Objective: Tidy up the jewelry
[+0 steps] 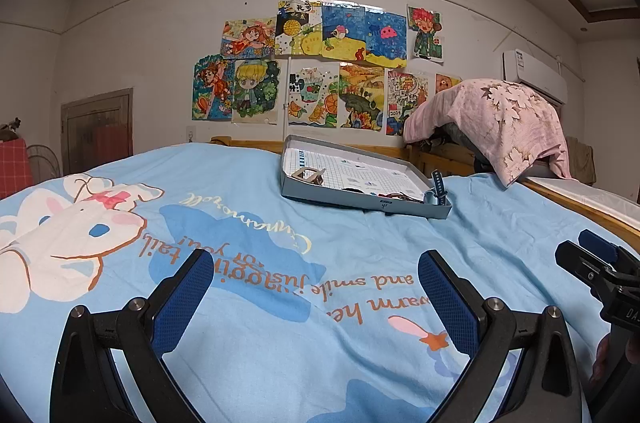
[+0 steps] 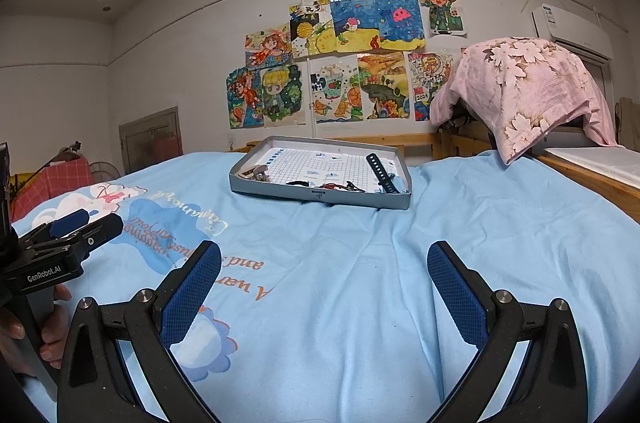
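The left gripper [image 1: 316, 263] stood wide open over the blue bedspread [image 1: 248, 351], nothing between its blue pads. The right gripper [image 2: 324, 259] gaped just as wide, also empty. Well ahead of both, the shallow grey tray [image 2: 280, 190] lay on the bedspread. Inside it a dark watch strap [image 2: 382, 173] leaned against the right rim, and a pale clip [image 2: 256, 172] sat by the left wall. The small dark pieces [image 2: 340, 186] along the near wall were too tangled and tiny to identify.

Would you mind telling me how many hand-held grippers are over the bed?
2: the left hand-held gripper and the right hand-held gripper, side by side, both open above the blue bedspread.
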Demonstrator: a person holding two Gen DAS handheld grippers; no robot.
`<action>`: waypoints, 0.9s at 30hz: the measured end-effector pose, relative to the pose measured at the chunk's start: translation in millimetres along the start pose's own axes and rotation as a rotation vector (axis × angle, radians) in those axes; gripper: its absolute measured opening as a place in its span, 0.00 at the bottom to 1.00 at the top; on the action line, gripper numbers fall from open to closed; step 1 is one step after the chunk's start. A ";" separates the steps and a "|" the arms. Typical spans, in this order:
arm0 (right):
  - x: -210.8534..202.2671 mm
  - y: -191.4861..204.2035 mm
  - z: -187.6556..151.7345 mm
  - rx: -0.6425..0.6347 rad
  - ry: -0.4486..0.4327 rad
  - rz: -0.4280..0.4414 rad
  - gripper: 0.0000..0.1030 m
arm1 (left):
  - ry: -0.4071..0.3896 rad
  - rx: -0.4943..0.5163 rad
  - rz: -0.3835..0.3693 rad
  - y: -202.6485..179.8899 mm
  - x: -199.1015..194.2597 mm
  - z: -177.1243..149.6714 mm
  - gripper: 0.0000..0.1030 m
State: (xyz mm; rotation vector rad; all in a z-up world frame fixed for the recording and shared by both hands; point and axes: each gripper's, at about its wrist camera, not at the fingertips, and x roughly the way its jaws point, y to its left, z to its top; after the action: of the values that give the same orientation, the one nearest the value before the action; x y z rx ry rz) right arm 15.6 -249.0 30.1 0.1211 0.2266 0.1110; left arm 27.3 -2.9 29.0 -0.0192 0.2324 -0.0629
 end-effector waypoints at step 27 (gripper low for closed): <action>0.1 1.0 -0.2 0.001 0.000 -0.001 0.98 | 0.002 -0.003 0.001 -0.9 0.1 -0.2 1.00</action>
State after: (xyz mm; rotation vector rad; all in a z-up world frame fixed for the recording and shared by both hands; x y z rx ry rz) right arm 15.6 -248.0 30.0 0.1216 0.2262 0.1103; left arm 27.3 -3.8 28.8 -0.0221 0.2341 -0.0616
